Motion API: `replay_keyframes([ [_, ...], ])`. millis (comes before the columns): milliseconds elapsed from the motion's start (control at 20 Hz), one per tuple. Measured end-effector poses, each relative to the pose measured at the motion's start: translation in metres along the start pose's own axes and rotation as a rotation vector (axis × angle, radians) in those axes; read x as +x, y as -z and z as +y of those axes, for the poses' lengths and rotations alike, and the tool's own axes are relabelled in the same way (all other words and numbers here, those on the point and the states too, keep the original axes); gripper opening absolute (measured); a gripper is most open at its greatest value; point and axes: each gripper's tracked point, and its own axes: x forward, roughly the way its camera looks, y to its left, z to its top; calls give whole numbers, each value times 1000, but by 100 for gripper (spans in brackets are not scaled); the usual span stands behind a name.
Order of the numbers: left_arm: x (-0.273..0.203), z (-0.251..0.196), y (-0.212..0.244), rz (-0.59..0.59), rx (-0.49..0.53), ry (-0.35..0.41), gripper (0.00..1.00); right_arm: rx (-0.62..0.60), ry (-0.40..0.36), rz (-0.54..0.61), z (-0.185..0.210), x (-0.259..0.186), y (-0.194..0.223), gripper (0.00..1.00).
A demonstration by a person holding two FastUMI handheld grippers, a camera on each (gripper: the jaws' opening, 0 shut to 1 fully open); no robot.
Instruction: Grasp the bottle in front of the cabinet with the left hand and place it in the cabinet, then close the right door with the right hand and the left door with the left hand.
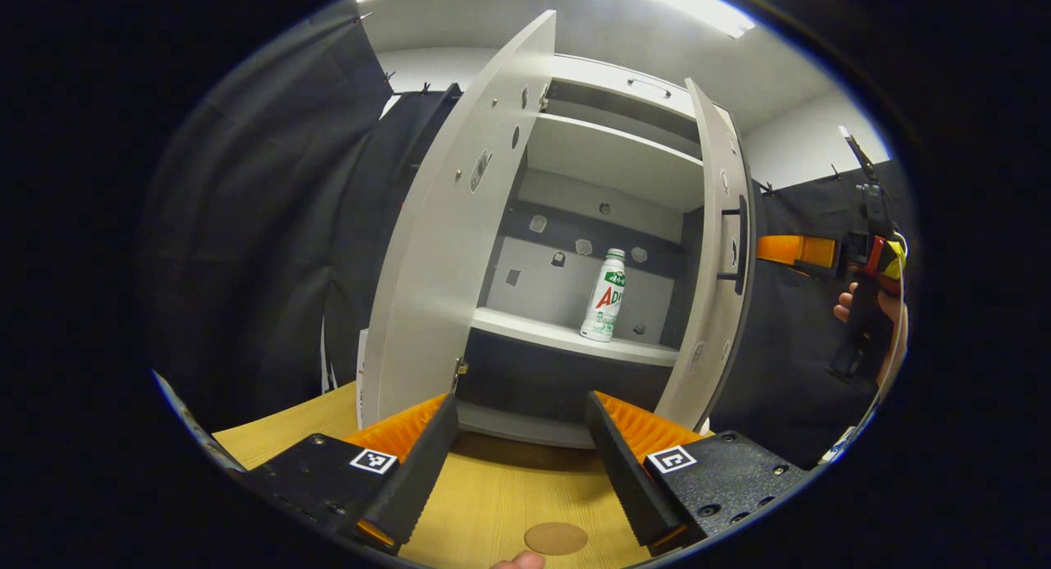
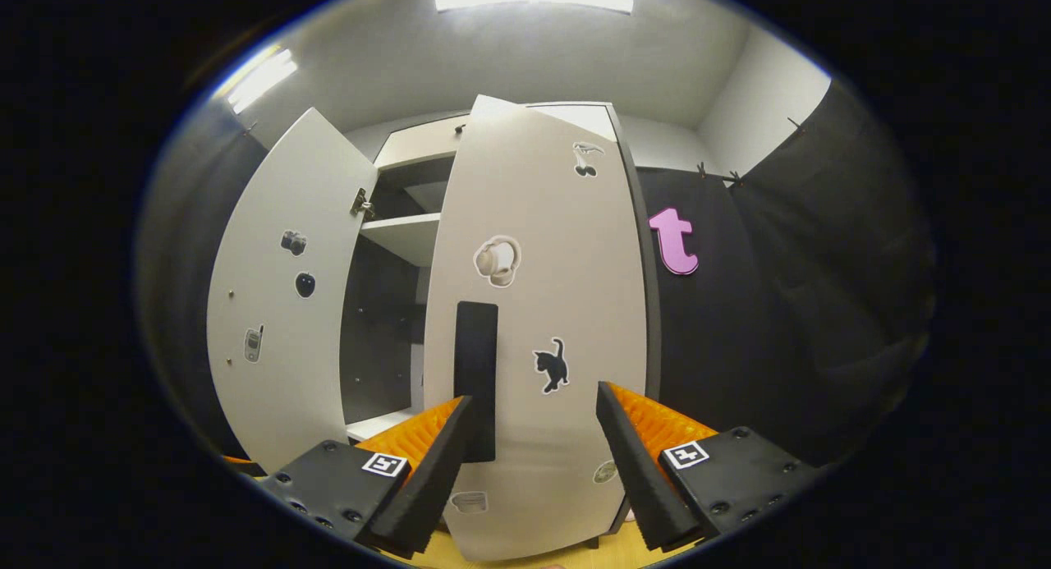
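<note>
A white bottle (image 1: pixel 603 296) with a green and red label stands upright on the middle shelf (image 1: pixel 566 336) of the grey cabinet. Both doors stand open. My left gripper (image 1: pixel 519 442) is open and holds nothing, low over the table in front of the cabinet, well back from the bottle. My right gripper (image 2: pixel 534 442) is open too, close to the outer face of the right door (image 2: pixel 542 306), with its left finger beside the black handle (image 2: pixel 476 380). In the left gripper view, the right gripper (image 1: pixel 809 250) sits just outside the right door (image 1: pixel 713 257), held by a hand (image 1: pixel 854 302).
The left door (image 1: pixel 439 240) swings out toward me on the left; it is also in the right gripper view (image 2: pixel 275 306). The wooden table (image 1: pixel 493 495) carries a round brown disc (image 1: pixel 556 538) near its front edge. Black cloth walls surround the cabinet.
</note>
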Motion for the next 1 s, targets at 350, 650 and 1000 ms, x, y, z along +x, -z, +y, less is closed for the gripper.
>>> replay_keyframes([
  [350, -7, 25, -17, -43, -23, -65, 96, 21, -3, 35, 13, 29, 14, 97],
  [650, -22, 64, -43, -96, -23, -167, 96, 14, -4, 64, 22, 53, 22, 97],
  [1000, -24, 135, -100, -199, -116, -326, 95, 19, -26, 89, 24, 45, 28, 97],
])
